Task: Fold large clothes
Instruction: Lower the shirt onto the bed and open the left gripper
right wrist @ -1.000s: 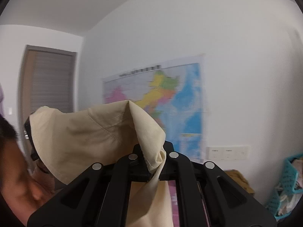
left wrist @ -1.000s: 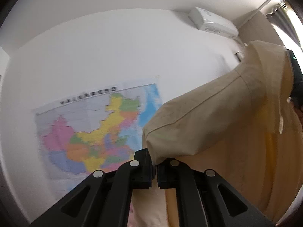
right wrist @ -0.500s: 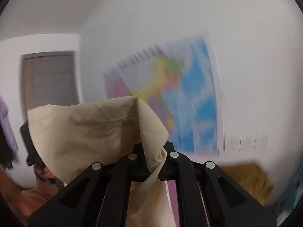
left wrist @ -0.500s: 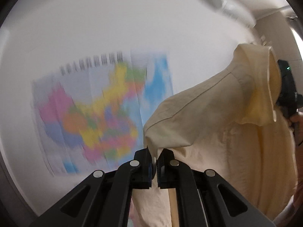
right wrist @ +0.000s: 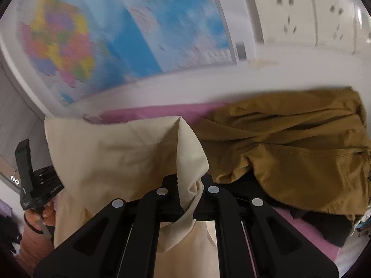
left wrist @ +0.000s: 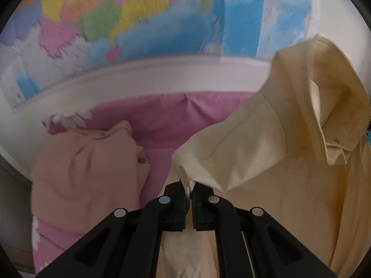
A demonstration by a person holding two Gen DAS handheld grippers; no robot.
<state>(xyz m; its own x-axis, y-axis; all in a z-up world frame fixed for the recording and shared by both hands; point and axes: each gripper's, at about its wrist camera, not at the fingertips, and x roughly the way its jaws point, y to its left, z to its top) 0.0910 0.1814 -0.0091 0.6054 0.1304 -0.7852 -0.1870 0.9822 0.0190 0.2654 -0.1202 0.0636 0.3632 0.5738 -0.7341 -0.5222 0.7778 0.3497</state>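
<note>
A cream collared shirt (left wrist: 266,153) hangs in the air between my two grippers, above a pink bed sheet (left wrist: 167,113). My left gripper (left wrist: 189,185) is shut on one shoulder of it, the cloth pinched between the pads. The shirt's collar (left wrist: 334,125) stands up at the right of the left wrist view. In the right wrist view the same cream shirt (right wrist: 120,155) drapes over my right gripper (right wrist: 189,185), which is shut on its other shoulder. The left gripper's body (right wrist: 30,180) and the hand holding it show at the far left there.
A folded peach garment (left wrist: 85,173) lies on the pink sheet at left. A mustard-brown garment (right wrist: 289,153) is heaped over dark clothing (right wrist: 324,222) on the bed at right. A coloured map (left wrist: 162,14) and wall sockets (right wrist: 308,20) are on the white wall behind.
Both grippers have swung down and forward with the shirt still gripped. The views went from wall, ceiling and door to the bed and the lower part of the map.
</note>
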